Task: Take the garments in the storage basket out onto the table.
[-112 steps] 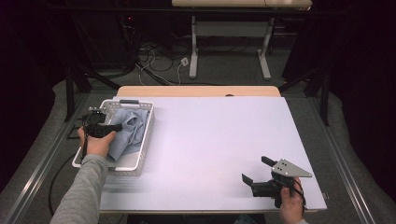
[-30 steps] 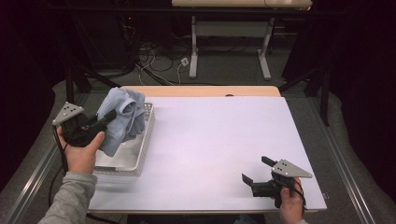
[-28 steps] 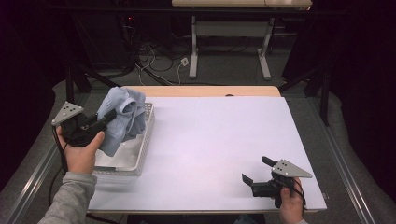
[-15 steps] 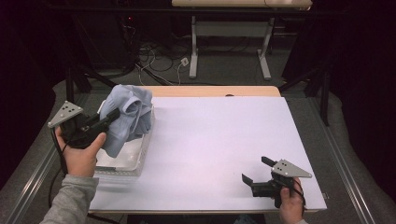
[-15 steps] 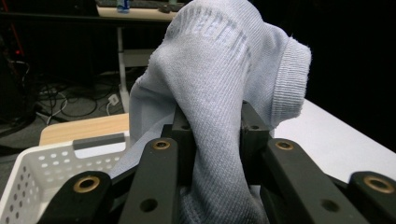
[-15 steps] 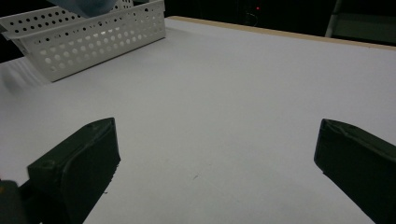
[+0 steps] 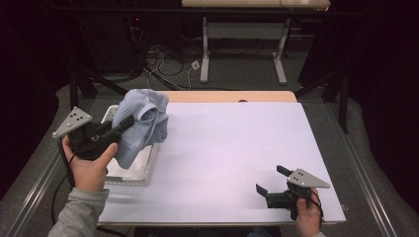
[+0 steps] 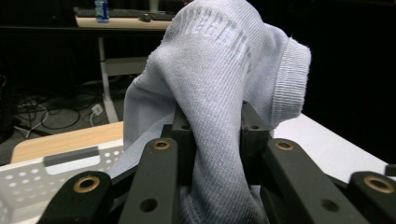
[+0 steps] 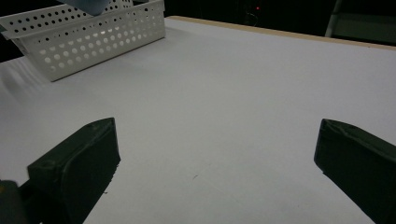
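Note:
A light blue knit garment point(image 7: 143, 123) hangs in the air above the white perforated basket point(image 7: 129, 173) at the table's left edge. My left gripper point(image 7: 129, 121) is shut on it; in the left gripper view the cloth point(image 8: 219, 84) is bunched between the two black jaws and drapes over them. The garment's lower end trails down over the basket. Near the front right corner of the white table point(image 7: 227, 148) my right gripper point(image 7: 272, 181) rests low over the surface, open, with bare tabletop between its jaws point(image 9: 205, 154).
The basket point(image 9: 88, 37) shows at the far left in the right gripper view, with a corner of blue cloth above it. A wooden strip point(image 7: 227, 96) edges the table's far side. Beyond it are desk legs and cables on the floor.
My left gripper has lifted the blue garment up out of the basket and carried it toward the right. My right gripper has stayed in place.

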